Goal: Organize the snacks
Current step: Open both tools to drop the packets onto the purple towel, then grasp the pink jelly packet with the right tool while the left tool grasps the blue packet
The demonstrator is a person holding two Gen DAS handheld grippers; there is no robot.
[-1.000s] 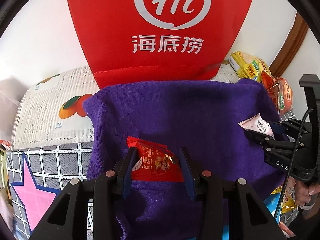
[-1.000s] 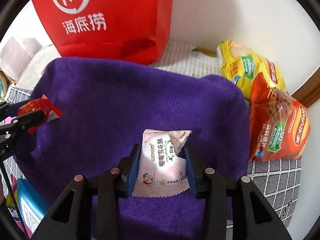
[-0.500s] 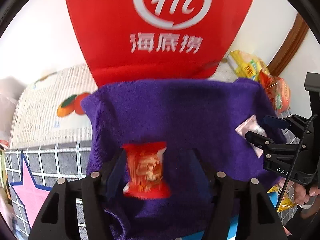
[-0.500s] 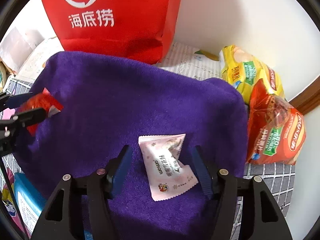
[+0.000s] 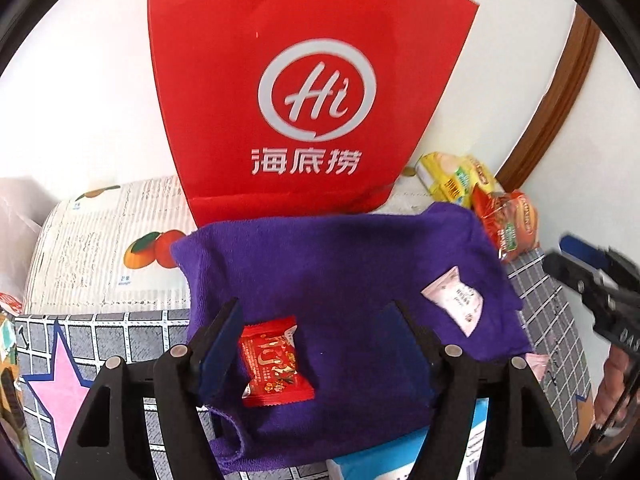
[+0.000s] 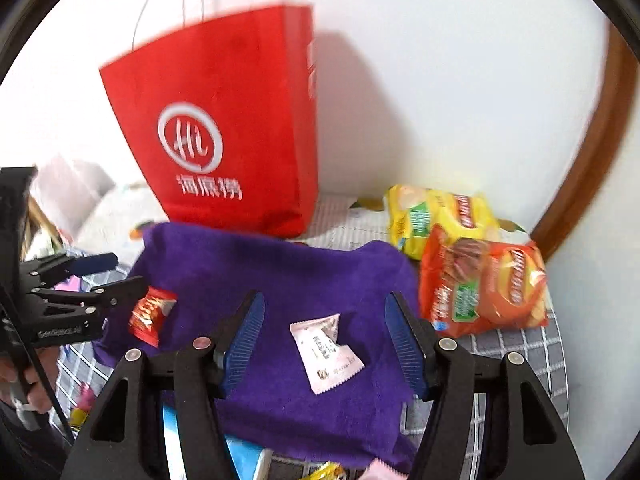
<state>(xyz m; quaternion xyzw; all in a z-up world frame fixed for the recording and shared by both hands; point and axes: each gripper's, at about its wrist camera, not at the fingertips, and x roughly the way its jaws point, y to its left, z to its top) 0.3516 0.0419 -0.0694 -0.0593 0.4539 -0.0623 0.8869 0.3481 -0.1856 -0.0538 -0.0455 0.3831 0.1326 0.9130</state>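
Both your tongs are off their snacks. Left gripper (image 5: 316,344): jaws apart and opening further; the red candy packet (image 5: 276,364) lies flat on the purple towel (image 5: 340,264) between them, nearer the left pad, not pinched. Right gripper (image 6: 324,344): jaws spread wide, the pink-white pastry packet (image 6: 326,352) loose on the towel between them, clear of both pads.

Placement reads as deliberate: one packet toward each end of the towel, well apart, so the towel looks like your sorting surface, one item per hand.

Containers: the red paper bag (image 6: 224,132) stands upright behind the towel against the wall. Its mouth is above both views, so I can't tell what's inside. The yellow chip bag (image 6: 436,216) and the orange chip bag (image 6: 484,288) lie right of the towel, touching each other, outside any container. A light-blue box (image 5: 404,452) pokes out from under the towel's near edge; contents not visible.
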